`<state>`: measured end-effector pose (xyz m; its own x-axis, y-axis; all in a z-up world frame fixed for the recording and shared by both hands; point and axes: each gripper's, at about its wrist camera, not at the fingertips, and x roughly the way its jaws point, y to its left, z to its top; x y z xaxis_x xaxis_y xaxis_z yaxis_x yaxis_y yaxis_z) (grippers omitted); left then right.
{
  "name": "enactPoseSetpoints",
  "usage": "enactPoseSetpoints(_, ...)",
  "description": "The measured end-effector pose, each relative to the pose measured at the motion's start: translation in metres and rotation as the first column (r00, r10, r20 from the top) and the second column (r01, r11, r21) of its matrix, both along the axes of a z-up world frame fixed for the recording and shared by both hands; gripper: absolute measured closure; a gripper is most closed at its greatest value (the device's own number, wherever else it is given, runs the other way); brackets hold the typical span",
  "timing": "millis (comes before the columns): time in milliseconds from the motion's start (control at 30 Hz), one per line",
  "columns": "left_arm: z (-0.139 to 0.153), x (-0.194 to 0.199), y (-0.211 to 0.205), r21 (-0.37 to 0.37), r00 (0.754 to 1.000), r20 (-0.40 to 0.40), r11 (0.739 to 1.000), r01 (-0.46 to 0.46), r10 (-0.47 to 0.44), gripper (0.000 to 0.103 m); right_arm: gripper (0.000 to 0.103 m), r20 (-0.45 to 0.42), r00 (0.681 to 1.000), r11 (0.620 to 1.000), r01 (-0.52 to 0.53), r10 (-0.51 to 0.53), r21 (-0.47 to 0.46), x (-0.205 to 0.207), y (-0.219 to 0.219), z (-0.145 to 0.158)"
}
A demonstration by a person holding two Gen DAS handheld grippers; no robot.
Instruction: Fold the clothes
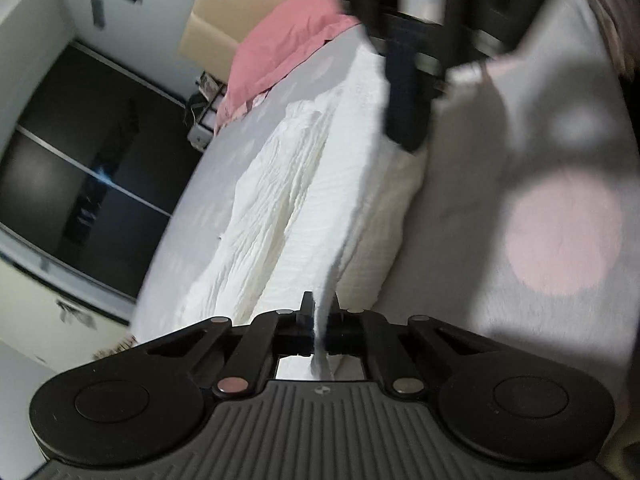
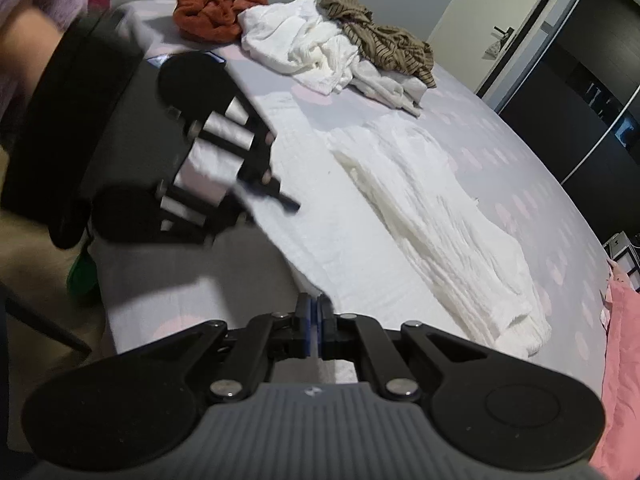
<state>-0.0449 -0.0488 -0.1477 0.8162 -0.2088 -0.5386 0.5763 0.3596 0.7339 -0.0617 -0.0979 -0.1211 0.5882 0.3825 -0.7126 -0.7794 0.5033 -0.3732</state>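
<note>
White crinkled garment [image 1: 304, 184], spread lengthwise on the grey bedspread [image 1: 500, 152] with pale pink dots. Your left gripper [image 1: 320, 312] is clamped on an edge of this cloth, which runs up between the closed jaws. Your right gripper [image 2: 314, 312] has its blue-padded jaws pressed together at the garment's near edge (in the left wrist view a corner of white fabric hangs from it). Beyond, at the bed's far end, lie an orange towel [image 2: 212, 0], a crumpled white garment [image 2: 316, 48] and a striped olive garment [image 2: 384, 40]. Pink pillow [image 1: 288, 40] at the headboard.
</note>
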Motion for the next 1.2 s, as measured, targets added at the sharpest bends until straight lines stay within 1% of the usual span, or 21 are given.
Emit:
enactPoseSetpoints(67,0.009,0.004,0.001,-0.034,0.999,-0.039,0.999,-0.027,0.025,0.102,0.098,-0.002,1.000,1.000,-0.011,0.011,-0.001,-0.004,-0.001,-0.002)
enactPoseSetpoints(133,0.018,0.008,0.003,-0.056,0.997,-0.064,0.997,-0.050,0.046,0.102,0.097,-0.014,1.000,0.999,-0.021,0.022,0.024,-0.008,-0.002,0.000)
enactPoseSetpoints(167,0.021,0.009,0.004,-0.064,0.996,-0.073,0.996,-0.058,0.053,0.102,0.092,-0.011,1.000,0.999,-0.023,0.023,0.029,-0.010,-0.002,0.000)
enactPoseSetpoints(200,0.024,0.010,0.004,-0.072,0.995,-0.082,0.995,-0.067,0.061,0.102,0.075,-0.007,1.000,0.999,-0.025,0.025,0.033,-0.012,-0.001,0.001)
enactPoseSetpoints(233,0.028,0.012,0.005,-0.080,0.993,-0.091,0.994,-0.076,0.068,0.102,0.063,0.019,1.000,0.999,-0.020,0.020,0.025,-0.015,0.001,0.000)
enactPoseSetpoints(267,0.031,0.013,0.006,-0.088,0.992,-0.103,0.992,-0.084,0.075,0.102,0.055,0.039,0.999,1.000,-0.018,0.017,0.015,-0.018,0.004,-0.001)
enactPoseSetpoints(333,0.036,0.014,0.009,-0.106,0.989,-0.121,0.990,-0.098,0.085,0.102,0.055,0.030,0.999,1.000,-0.017,0.017,-0.018,-0.018,0.009,-0.008)
enactPoseSetpoints(433,0.041,0.013,0.010,-0.115,0.987,-0.133,0.987,-0.110,0.094,0.102,0.055,0.062,0.998,0.993,0.018,-0.011,-0.120,-0.016,0.017,-0.026)
enactPoseSetpoints(500,0.042,0.013,0.011,-0.114,0.985,-0.143,0.987,-0.114,0.097,0.102,0.055,0.093,0.995,0.980,0.044,-0.026,-0.192,-0.013,0.019,-0.039)
enactPoseSetpoints(533,0.042,0.013,0.011,-0.111,0.984,-0.146,0.987,-0.116,0.099,0.102,0.055,0.095,0.995,0.973,0.059,-0.038,-0.225,-0.010,0.018,-0.045)
enactPoseSetpoints(633,0.041,0.015,0.012,-0.104,0.983,-0.154,0.988,-0.117,0.100,0.102,0.057,0.107,0.993,0.958,0.080,-0.052,-0.274,-0.007,0.015,-0.054)
enactPoseSetpoints(767,0.041,0.015,0.013,-0.102,0.983,-0.154,0.988,-0.117,0.101,0.102,0.058,0.150,0.988,0.947,0.088,-0.043,-0.310,-0.006,0.015,-0.057)
enactPoseSetpoints(833,0.041,0.015,0.013,-0.102,0.983,-0.154,0.988,-0.119,0.102,0.102,0.063,0.164,0.986,0.942,0.092,-0.039,-0.322,-0.005,0.014,-0.059)
enactPoseSetpoints(933,0.040,0.015,0.015,-0.100,0.983,-0.153,0.988,-0.118,0.102,0.102,0.071,0.207,0.978,0.926,0.099,-0.023,-0.365,-0.005,0.012,-0.064)
enactPoseSetpoints(967,0.039,0.015,0.015,-0.098,0.983,-0.152,0.988,-0.118,0.102,0.102,0.078,0.219,0.976,0.922,0.097,-0.014,-0.375,-0.005,0.011,-0.064)
enactPoseSetpoints(1000,0.038,0.015,0.015,-0.096,0.983,-0.152,0.988,-0.117,0.102,0.102,0.088,0.231,0.973,0.918,0.096,-0.005,-0.385,-0.005,0.010,-0.065)
enactPoseSetpoints(1033,0.037,0.014,0.016,-0.094,0.984,-0.149,0.989,-0.116,0.101,0.102,0.093,0.236,0.972,0.919,0.105,-0.013,-0.380,-0.004,0.007,-0.063)
enactPoseSetpoints(1100,0.035,0.014,0.016,-0.082,0.985,-0.139,0.990,-0.113,0.101,0.102,0.096,0.242,0.970,0.927,0.124,-0.037,-0.354,-0.001,0.004,-0.057)
enactPoseSetpoints(1200,0.030,0.015,0.016,-0.065,0.984,-0.150,0.992,-0.109,0.098,0.101,0.097,0.243,0.966,0.941,0.156,-0.083,-0.301,0.004,-0.001,-0.043)
